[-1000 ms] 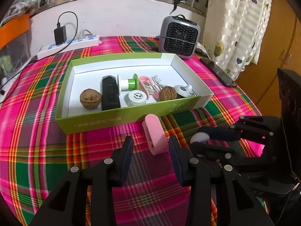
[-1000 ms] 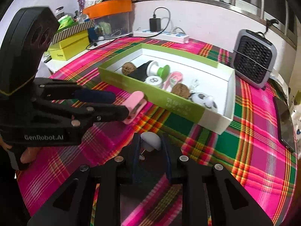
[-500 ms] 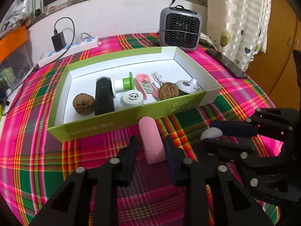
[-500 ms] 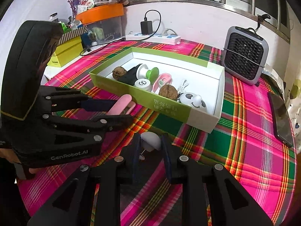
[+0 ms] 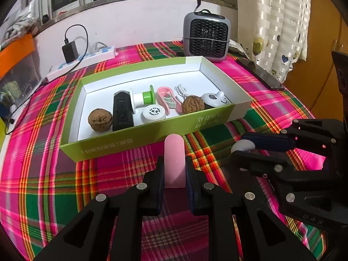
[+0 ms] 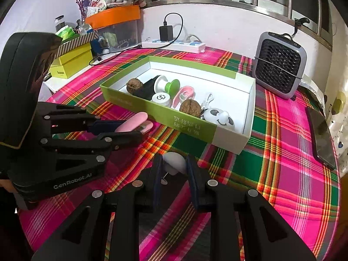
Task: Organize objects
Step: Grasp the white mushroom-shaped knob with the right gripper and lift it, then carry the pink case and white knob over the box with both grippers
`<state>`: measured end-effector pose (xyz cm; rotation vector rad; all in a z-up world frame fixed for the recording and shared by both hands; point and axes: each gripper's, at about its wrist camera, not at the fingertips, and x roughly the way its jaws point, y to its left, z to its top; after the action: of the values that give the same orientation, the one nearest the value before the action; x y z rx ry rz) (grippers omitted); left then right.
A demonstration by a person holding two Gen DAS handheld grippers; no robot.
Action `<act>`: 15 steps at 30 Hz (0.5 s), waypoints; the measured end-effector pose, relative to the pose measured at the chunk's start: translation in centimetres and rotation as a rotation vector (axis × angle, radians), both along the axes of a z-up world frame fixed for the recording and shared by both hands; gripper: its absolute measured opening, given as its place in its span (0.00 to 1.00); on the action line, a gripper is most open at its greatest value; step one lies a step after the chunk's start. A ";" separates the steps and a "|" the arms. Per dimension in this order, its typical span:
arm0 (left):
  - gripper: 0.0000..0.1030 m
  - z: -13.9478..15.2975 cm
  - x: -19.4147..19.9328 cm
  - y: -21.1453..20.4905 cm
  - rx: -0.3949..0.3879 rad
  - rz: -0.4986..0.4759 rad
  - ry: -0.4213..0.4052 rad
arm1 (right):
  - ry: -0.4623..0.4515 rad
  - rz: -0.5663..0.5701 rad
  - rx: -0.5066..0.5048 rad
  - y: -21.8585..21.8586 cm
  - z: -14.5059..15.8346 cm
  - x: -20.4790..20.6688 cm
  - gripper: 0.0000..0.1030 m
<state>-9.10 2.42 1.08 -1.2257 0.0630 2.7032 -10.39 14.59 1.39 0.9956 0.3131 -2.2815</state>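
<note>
Left hand-held gripper point(image 5: 174, 169) pinching pink clip point(image 5: 174, 161) between its pads, clip sticking forward out of the jaws, just in front of the near wall of green box point(image 5: 134, 140). Seen from the right wrist, same clip point(image 6: 134, 124) clamped flat in the left hand-held gripper point(image 6: 130, 128), lifted off or just touching the cloth, cannot tell which. Right hand-held gripper point(image 6: 174, 169) pressed onto small white cap point(image 6: 175, 163), a thin pin showing below it; in the left wrist view cap point(image 5: 242, 147) held at the tips of right hand-held gripper point(image 5: 241, 150), just right of the clip, apart from it. Box on plaid bench point(image 5: 43, 174), holding in a row: walnut point(image 5: 100, 120), black case point(image 5: 122, 114), green-white spool point(image 5: 143, 97), round white lid point(image 5: 153, 113), pink clipper point(image 5: 168, 100), white cable point(image 5: 181, 90), second walnut point(image 5: 192, 104), white panda toy point(image 5: 214, 97). Grey fan point(image 5: 206, 40) behind the box near the wall, power strip point(image 5: 84, 62) with black charger point(image 5: 70, 52) at back left, dark phone point(image 6: 322, 137) at the bench's right edge.
</note>
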 end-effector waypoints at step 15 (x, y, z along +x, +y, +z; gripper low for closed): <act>0.15 1.2 1.1 -0.9 0.019 0.024 0.026 | 0.047 0.000 -0.022 0.0 1.2 0.9 0.23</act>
<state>-8.00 1.52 2.30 -1.1945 0.0258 2.7341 -9.54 14.56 2.63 0.9324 0.3072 -2.3058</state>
